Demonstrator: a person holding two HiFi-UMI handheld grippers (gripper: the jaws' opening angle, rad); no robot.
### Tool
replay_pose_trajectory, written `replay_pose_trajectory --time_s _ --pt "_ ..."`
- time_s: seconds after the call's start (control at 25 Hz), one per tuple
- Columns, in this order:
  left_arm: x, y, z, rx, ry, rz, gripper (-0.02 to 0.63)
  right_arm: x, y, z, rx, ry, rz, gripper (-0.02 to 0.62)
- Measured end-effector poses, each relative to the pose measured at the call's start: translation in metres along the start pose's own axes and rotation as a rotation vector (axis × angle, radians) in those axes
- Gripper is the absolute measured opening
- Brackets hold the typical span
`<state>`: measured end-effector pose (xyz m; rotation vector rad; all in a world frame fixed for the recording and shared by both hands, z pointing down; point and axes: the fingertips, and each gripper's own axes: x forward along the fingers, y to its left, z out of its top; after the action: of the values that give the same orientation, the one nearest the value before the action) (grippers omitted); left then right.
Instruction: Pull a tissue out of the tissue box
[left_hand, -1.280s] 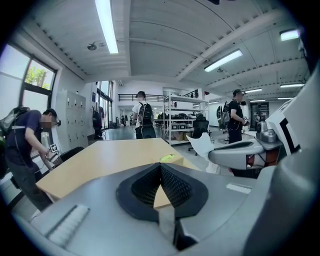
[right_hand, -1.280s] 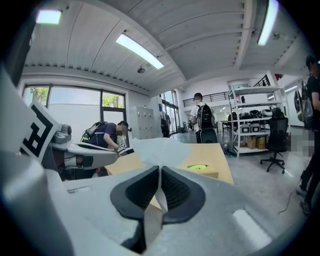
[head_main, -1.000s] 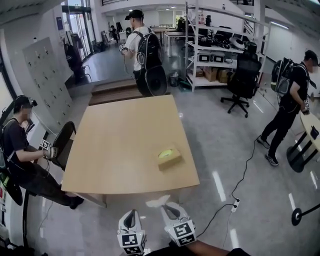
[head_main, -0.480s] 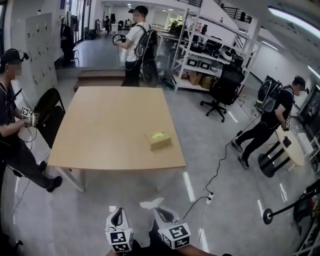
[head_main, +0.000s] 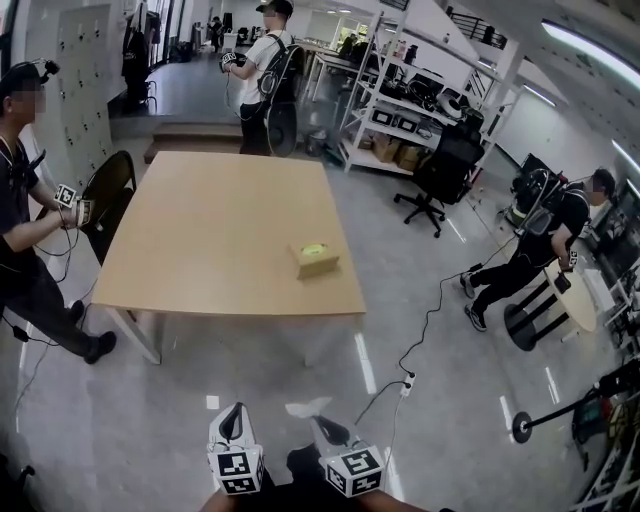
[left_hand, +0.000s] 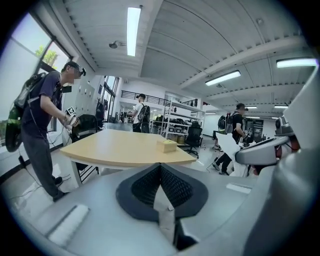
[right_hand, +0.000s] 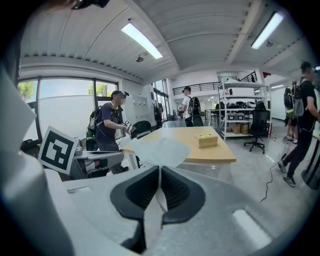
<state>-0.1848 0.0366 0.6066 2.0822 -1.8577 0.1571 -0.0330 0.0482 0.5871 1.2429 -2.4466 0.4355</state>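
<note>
The yellow-topped tissue box (head_main: 313, 258) lies on the wooden table (head_main: 200, 250), near its right front corner and well away from me. It also shows small as the box (left_hand: 167, 145) and the box (right_hand: 207, 140). My right gripper (head_main: 318, 420) is shut on a white tissue (head_main: 307, 407), which fans out above the pinched jaws as the tissue (right_hand: 156, 150). My left gripper (head_main: 233, 412) hangs beside it, jaws shut with nothing between them (left_hand: 160, 166). Both grippers are over the floor, short of the table.
A person (head_main: 25, 230) with grippers stands by a black chair (head_main: 105, 195) at the table's left. Another person (head_main: 262, 70) stands beyond it, a third (head_main: 540, 245) at the right by a round table (head_main: 570, 300). A power strip (head_main: 405, 385) and cable lie on the floor.
I have drawn back from the table: it and the box now look smaller and farther off. The right gripper still holds the tissue; both grippers stay low in front of me.
</note>
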Motion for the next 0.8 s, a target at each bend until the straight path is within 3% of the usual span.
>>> replay_pose_trajectory --time_s 0.2,0.8 --pt "-0.004 0.000 0.018 0.032 -0.041 0.008 0.018 -0.005 -0.020 0.007 0.079 -0.054 -0.063 0.005" --pt "-0.006 -0.014 0.024 0.063 -0.043 0.012 0.018 -0.009 -0.030 0.017 0.024 -0.096 -0.096 0.000"
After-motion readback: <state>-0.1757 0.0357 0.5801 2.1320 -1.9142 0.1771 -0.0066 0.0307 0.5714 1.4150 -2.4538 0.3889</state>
